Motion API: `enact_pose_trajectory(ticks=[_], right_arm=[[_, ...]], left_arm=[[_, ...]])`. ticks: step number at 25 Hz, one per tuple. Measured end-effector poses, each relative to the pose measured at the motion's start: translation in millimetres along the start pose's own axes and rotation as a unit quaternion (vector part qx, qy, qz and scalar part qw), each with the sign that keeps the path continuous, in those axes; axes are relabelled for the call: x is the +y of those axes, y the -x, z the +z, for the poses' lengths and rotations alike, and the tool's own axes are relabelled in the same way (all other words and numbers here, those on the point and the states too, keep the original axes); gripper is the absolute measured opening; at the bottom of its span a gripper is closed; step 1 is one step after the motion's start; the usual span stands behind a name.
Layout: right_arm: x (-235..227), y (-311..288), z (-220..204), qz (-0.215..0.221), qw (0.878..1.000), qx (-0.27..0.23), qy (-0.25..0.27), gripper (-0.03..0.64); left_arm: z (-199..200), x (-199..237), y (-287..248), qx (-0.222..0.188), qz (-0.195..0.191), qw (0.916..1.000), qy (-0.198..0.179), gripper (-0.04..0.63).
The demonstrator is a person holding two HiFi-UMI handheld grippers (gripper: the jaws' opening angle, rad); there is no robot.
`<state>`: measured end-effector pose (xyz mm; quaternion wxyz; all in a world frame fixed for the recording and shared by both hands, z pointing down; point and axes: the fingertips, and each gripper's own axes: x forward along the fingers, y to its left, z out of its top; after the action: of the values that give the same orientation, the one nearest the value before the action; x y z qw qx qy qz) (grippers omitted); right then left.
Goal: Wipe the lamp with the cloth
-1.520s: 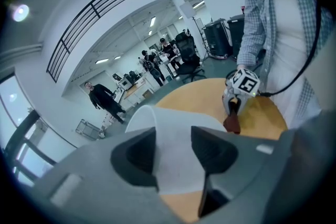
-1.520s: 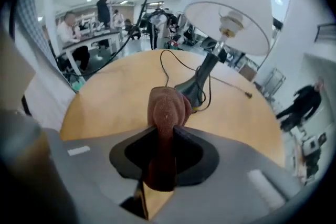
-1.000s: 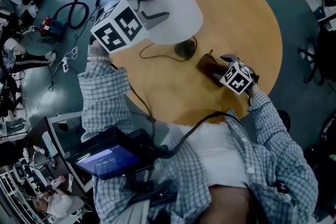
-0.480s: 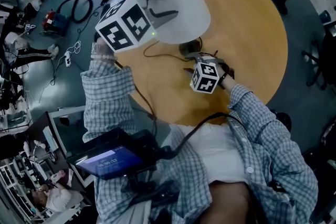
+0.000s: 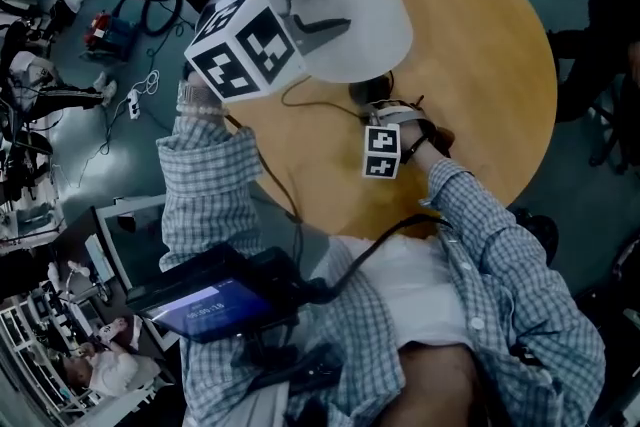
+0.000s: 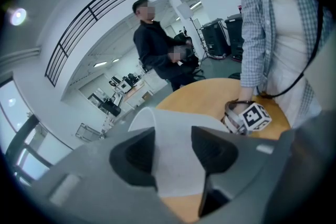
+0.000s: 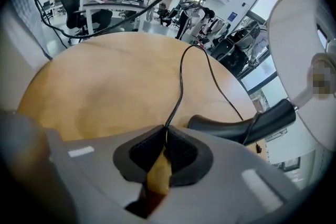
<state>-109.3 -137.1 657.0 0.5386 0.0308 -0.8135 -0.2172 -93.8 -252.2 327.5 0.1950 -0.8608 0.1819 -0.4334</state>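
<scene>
The lamp's white shade (image 5: 365,25) stands over its dark base (image 5: 365,90) on the round wooden table (image 5: 490,45). My left gripper (image 5: 308,5) is at the shade's upper rim. Its jaws straddle the shade wall (image 6: 173,134), one inside and one outside, and hold it. My right gripper (image 5: 390,115) points down beside the base. Its jaws are closing, pinching a tan-brown cloth (image 7: 157,178) between the pads. In the right gripper view the black cord (image 7: 181,76) runs just ahead of that gripper (image 7: 164,139), with the base (image 7: 231,126) to the right. The head view hides the cloth under the gripper.
A bystander (image 6: 157,44) stands beyond the table's far side. Cables (image 5: 140,15) lie on the floor to the left. A tablet-like device (image 5: 210,300) hangs at my waist. The table's near edge runs just under my right forearm.
My right gripper has moved left from the table's right side to the lamp base, rolled, and closed its jaws. The brown cloth no longer lies on the table. The left gripper has stayed put.
</scene>
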Motion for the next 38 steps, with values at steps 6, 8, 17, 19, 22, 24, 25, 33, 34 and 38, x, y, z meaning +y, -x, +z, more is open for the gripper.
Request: enact_pose_trajectory(ticks=[6, 8, 17, 19, 22, 24, 25, 33, 34, 38], right_arm=[[12.4, 14.6, -27.4, 0.009, 0.999, 0.028, 0.036, 0.023], [12.0, 19.3, -33.7, -0.001, 0.998, 0.043, 0.042, 0.023], [12.0, 15.7, -50.9, -0.044, 0.992, 0.112, 0.041, 0.020], [9.2, 13.2, -54.4, -0.043, 0.992, 0.117, 0.034, 0.020], [-3.5, 9.7, -67.3, -0.047, 0.990, 0.134, 0.011, 0.018], [-13.9, 11.4, -76.7, -0.049, 0.989, 0.139, 0.001, 0.020], [-17.5, 13.1, -79.7, -0.048, 0.989, 0.139, 0.000, 0.020], [3.9, 30.7, -60.7, -0.038, 0.992, 0.113, 0.035, 0.020], [6.8, 31.4, -59.2, -0.039, 0.992, 0.112, 0.042, 0.020], [12.3, 28.2, -64.0, -0.050, 0.991, 0.109, 0.052, 0.021]], left_arm=[[5.5, 0.8, -3.0, 0.000, 0.006, 1.0000, 0.000, 0.207], [5.9, 1.8, -1.9, -0.003, 0.008, 1.0000, 0.001, 0.207], [3.8, 0.3, -2.1, -0.007, 0.010, 0.9998, 0.014, 0.206], [2.7, 1.7, -1.1, -0.009, 0.010, 0.9997, 0.019, 0.207], [2.6, -0.9, 1.8, -0.012, 0.005, 0.9998, 0.014, 0.206], [5.9, -4.0, -0.2, -0.011, 0.001, 0.9999, 0.004, 0.206], [8.3, -4.9, -2.3, -0.011, 0.001, 0.9999, -0.002, 0.206], [33.0, -25.1, 1.5, -0.016, 0.030, 0.9978, -0.058, 0.212], [36.7, -29.1, 1.2, -0.016, 0.034, 0.9972, -0.065, 0.212], [47.3, -45.0, -4.3, -0.015, 0.050, 0.9952, -0.082, 0.213]])
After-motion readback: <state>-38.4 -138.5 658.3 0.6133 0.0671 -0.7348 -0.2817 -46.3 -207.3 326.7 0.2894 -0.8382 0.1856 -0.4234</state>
